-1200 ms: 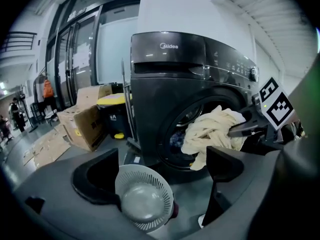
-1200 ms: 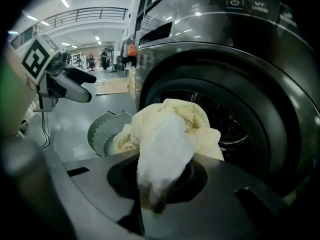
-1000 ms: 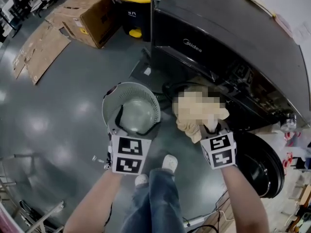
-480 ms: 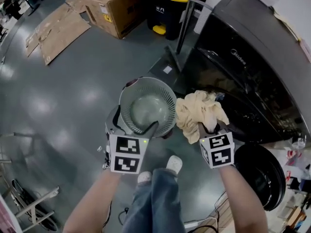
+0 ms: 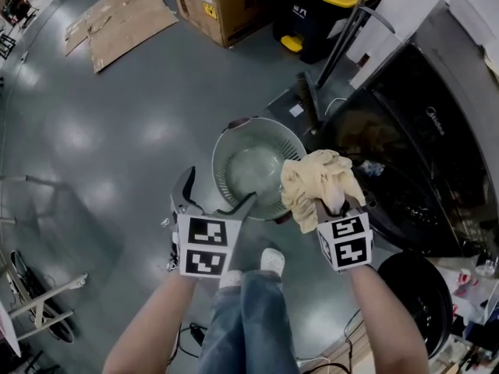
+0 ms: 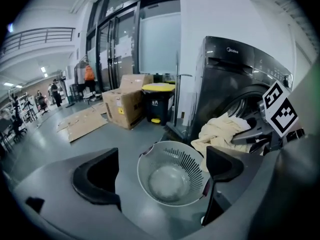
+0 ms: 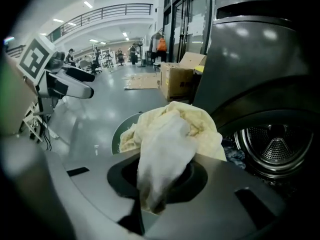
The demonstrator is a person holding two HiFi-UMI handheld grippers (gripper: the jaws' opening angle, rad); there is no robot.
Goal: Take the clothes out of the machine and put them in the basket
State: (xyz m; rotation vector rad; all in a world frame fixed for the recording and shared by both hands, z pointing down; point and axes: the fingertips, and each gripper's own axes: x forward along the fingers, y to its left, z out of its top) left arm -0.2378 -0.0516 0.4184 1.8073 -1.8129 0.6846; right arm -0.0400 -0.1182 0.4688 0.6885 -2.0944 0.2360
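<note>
The basket [image 5: 226,150] stands mouth-up, open from above and from the bare floor [image 5: 117,131] on its left. The cream cloth [image 5: 316,181] clamped in the right gripper [image 5: 330,206] overhangs its right rim. The left gripper [image 5: 212,201], jaws apart, hovers by the near rim. The washing machine [image 5: 437,131] crowds the right side, its open door [image 5: 421,287] low beside it. What looks like a broom [image 5: 308,100] leans just behind the basket.
</note>
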